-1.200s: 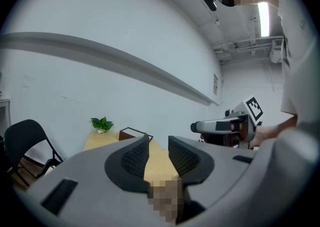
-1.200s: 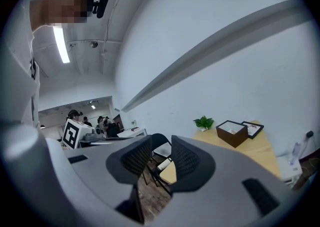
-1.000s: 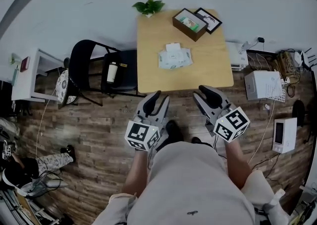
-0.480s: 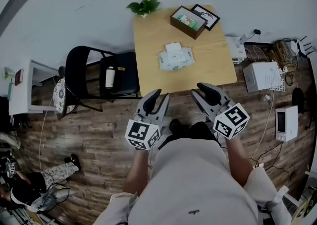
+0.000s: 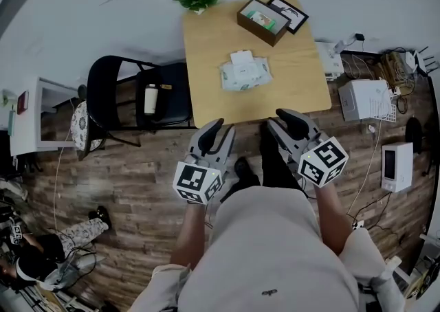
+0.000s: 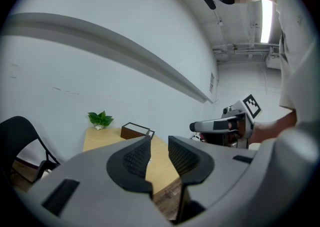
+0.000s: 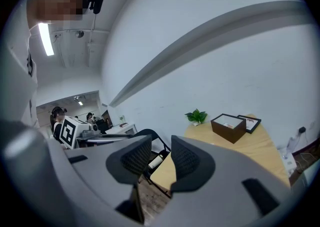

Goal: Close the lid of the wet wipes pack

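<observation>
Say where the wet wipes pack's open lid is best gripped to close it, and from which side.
Take the lid by its free far edge, reaching over the wet wipes pack from the near side. It looks flipped back beyond the pack's far side, hinged there, so lifting that edge swings it shut.

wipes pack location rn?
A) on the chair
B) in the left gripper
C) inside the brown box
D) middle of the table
D: in the head view the wipes pack lies flat near the middle of the table, in front of the person.
</observation>
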Motion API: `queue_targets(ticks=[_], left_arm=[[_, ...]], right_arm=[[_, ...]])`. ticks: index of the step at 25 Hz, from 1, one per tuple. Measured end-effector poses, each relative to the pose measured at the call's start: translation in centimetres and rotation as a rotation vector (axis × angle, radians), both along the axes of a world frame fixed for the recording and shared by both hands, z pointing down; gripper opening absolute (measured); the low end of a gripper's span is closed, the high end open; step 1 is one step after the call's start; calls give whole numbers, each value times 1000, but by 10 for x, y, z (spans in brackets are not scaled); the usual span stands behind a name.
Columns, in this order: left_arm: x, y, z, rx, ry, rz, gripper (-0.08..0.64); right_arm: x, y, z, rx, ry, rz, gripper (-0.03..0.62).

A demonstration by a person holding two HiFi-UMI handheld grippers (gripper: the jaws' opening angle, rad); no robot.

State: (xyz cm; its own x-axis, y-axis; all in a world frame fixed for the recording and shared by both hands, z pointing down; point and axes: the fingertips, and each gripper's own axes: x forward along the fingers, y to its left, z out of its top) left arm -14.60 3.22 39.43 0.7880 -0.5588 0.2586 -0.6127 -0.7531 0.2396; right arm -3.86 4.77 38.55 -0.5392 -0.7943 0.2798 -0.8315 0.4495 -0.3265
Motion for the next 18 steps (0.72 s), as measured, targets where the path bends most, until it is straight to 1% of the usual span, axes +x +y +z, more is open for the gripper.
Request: queue_targets(ticks=[6,18], left_arm=[[12,-24,0,-7,-8,-24,104],[67,-93,-1,-5,-8,-64,104]], right_arm=[[9,-30,3,-1,-6,-36,120],[51,-113,9,-11,13,-126,121]])
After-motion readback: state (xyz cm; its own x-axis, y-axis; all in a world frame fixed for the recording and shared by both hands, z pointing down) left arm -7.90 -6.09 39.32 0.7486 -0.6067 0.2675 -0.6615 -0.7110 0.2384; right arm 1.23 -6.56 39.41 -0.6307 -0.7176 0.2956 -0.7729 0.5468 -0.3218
